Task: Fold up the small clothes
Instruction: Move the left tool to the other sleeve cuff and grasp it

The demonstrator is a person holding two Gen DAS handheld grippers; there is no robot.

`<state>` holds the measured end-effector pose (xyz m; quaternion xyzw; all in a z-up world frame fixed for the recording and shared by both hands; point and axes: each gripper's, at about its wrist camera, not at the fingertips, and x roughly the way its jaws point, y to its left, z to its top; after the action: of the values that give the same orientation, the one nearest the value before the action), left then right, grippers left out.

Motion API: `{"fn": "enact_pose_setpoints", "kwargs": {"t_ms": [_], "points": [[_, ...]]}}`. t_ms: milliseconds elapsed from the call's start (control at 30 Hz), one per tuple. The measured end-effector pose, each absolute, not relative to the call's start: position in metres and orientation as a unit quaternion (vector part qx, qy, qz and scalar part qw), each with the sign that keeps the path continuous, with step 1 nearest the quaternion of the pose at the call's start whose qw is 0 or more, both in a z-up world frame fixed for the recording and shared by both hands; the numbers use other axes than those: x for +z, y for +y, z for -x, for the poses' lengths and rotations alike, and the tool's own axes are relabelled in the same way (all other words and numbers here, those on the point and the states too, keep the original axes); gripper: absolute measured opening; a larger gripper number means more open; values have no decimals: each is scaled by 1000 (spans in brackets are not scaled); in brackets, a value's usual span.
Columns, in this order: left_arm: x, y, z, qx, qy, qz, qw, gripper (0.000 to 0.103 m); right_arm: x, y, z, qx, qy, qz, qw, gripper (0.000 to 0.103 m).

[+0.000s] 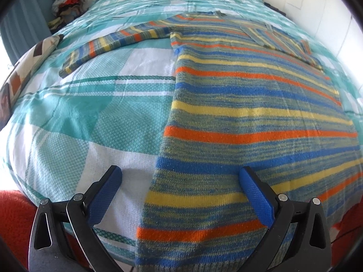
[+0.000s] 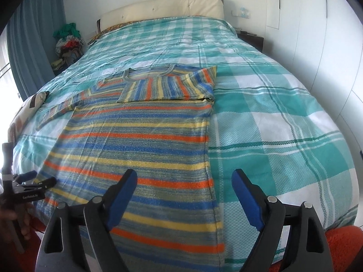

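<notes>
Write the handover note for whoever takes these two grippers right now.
Left gripper: open, empty, over the sweater's left hem edge.
Right gripper: open, empty, over the right hem edge.
Striped sweater: flat on the checked bedspread, neck toward the headboard.
Done: right sleeve folded across the chest.
Left: left sleeve lies stretched out; fold it in, then fold the body up.

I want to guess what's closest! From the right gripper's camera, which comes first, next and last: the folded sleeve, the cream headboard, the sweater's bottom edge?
1. Sweater's bottom edge, between the right gripper's fingers.
2. Folded sleeve, mid-bed.
3. Cream headboard, far end.
</notes>
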<state>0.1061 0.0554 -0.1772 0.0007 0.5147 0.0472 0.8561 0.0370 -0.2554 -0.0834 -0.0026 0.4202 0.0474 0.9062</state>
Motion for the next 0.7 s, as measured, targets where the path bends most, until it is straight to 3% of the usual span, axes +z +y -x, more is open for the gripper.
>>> {"fn": "enact_pose_setpoints", "kwargs": {"t_ms": [700], "points": [[-163, 69, -104, 16, 514, 57, 856, 102, -89, -243, -33, 71, 414, 22, 907, 85]]}}
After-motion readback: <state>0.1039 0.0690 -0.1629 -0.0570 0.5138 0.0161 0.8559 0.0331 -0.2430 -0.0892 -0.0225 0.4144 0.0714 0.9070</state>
